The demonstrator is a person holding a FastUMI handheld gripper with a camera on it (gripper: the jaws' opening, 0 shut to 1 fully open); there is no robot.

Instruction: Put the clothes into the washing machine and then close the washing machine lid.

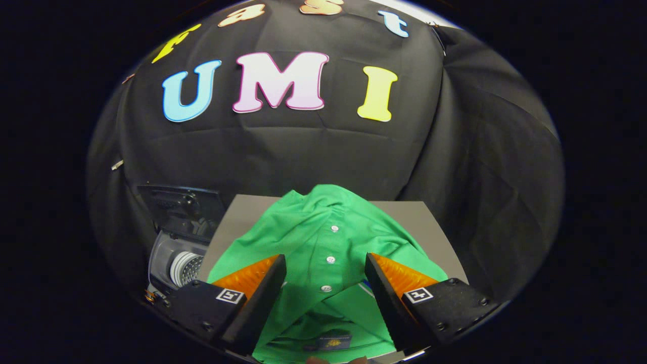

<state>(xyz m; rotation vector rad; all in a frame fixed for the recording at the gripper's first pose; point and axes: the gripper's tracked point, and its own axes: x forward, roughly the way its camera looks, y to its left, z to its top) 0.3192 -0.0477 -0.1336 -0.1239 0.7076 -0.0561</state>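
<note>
1. The tongs (326, 263) hung spread wide above a green shirt (323, 237), one finger on each side of its button placket, gripping nothing.
2. The shirt lay crumpled on a grey worktop (429, 222), collar end nearest the tongs, its far hem bunched toward the booth's black wall.
3. A row of white buttons (331, 259) ran up the cloth between the fingers; a dark label (328, 344) sat inside the collar just below them.
4. The washer (177, 253) stood beside the worktop on the side of the left finger, its lid (182, 205) raised and the ribbed drum (186, 268) open to view.
5. Nothing had yet gone into the drum, so the task appeared to be at its start: the pick-up of the shirt.
6. Done well, that step likely meant lowering the tongs until both fingers pressed into the cloth, then pinching a thick fold near the placket, not a single layer.
7. A grip near the shirt's middle would probably keep the sleeves and hem from trailing over the worktop edge on the way across.
8. The chief risk seemed a thin pinch slipping free, or loose cloth catching on the washer's rim before it cleared the opening.
9. The lid, standing upright behind the drum, would need a separate push once the shirt was inside.
</note>
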